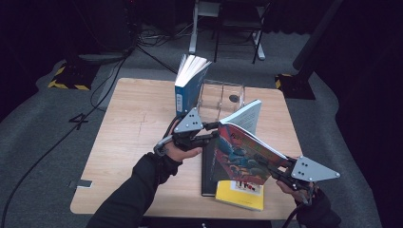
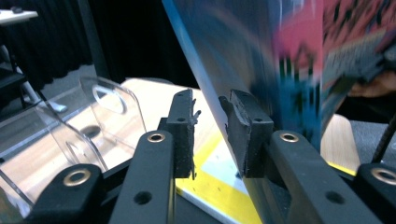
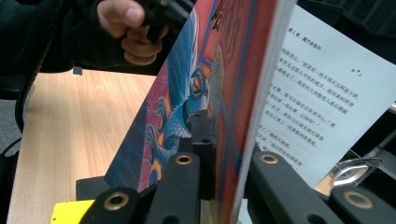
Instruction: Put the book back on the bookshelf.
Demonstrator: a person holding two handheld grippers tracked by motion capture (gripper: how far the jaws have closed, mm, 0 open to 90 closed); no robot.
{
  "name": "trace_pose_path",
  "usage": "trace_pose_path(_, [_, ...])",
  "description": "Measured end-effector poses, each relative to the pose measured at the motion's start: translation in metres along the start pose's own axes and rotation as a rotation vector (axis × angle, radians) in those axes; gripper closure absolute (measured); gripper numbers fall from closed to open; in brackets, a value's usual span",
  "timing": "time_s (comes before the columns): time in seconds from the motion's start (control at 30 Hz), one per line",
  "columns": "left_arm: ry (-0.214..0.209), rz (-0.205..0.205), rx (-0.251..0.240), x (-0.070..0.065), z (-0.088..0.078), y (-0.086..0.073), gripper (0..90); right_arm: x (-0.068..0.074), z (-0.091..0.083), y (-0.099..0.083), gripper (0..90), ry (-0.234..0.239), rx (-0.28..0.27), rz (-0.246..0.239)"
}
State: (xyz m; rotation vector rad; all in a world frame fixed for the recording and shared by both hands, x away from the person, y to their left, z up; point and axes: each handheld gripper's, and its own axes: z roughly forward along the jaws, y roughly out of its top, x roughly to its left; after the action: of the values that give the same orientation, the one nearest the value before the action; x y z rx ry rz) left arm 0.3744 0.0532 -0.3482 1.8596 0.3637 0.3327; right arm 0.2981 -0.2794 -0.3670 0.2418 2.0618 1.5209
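A book with a colourful illustrated cover [image 1: 242,152] is held tilted above the table, a white printed page [image 3: 317,84] fanned open behind it. My right gripper [image 1: 266,166] is shut on its lower right edge; in the right gripper view the jaws [image 3: 229,140] clamp the cover [image 3: 187,102] and pages. My left gripper [image 1: 215,130] is at the book's upper left edge. In the left gripper view its jaws [image 2: 210,121] stand apart, with the blurred book [image 2: 280,70] running between them against the right pad and clear of the left pad.
A blue book [image 1: 187,88] stands upright at the back of the wooden table [image 1: 133,123], beside a clear acrylic stand [image 1: 223,97]. Under the held book lie a black book [image 1: 206,171] and a yellow book [image 1: 237,194]. Cables and stand legs lie on the floor beyond.
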Motion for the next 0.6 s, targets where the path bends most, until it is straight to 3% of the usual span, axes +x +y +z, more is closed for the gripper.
trace_pose_path(0.17, [-0.007,-0.022,0.028,-0.005,0.000,-0.014,66.8,0.000,-0.001,-0.001,85.2,-0.001,-0.003,0.005])
trace_pose_path(0.2, [-0.003,-0.028,0.059,-0.007,0.000,-0.022,65.5,0.001,-0.001,0.000,85.2,-0.001,0.000,0.001])
trace_pose_path(0.33, [-0.006,-0.026,0.106,-0.011,-0.002,-0.036,60.4,0.001,-0.002,-0.001,85.1,0.003,-0.002,0.001])
trace_pose_path(0.6, [-0.040,-0.045,0.165,-0.016,-0.006,-0.060,49.7,0.001,-0.002,-0.001,85.0,0.004,-0.001,0.001])
